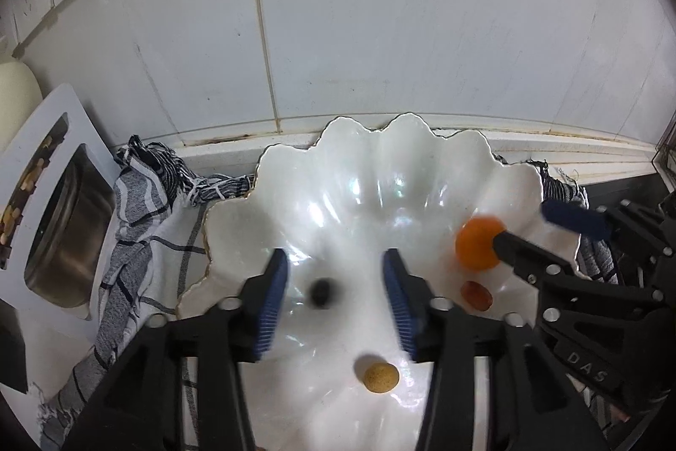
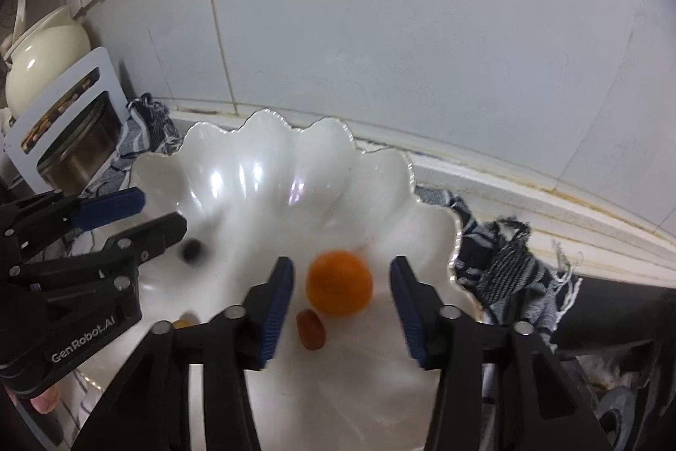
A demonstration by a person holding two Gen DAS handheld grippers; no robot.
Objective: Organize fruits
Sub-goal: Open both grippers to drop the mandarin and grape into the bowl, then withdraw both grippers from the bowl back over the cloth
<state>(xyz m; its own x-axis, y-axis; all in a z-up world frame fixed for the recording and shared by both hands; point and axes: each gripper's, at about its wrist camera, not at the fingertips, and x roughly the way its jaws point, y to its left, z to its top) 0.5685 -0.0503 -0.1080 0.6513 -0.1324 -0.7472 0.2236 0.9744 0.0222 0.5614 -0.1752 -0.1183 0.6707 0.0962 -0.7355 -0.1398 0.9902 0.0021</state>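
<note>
Left wrist view shows four fruits in the white shell-shaped bowl (image 1: pixel 380 163), and two of them look blurry — the round orange (image 1: pixel 479 243) and the small dark berry (image 1: pixel 321 292). They may be rolling. The bowl is smooth and curved, so I think a round fruit could slip away from a poke, or bump the red date (image 1: pixel 476 294) beside it. The left gripper (image 1: pixel 336 294) has its jaws wide apart, and the berry sits between them, touching neither. The right gripper (image 2: pixel 342 307) is spread wide too — the orange lies between its jaws, a bit nearer the left one, not touching. A tan longan (image 1: pixel 381 378) rests at the near side, close to the camera.
</note>
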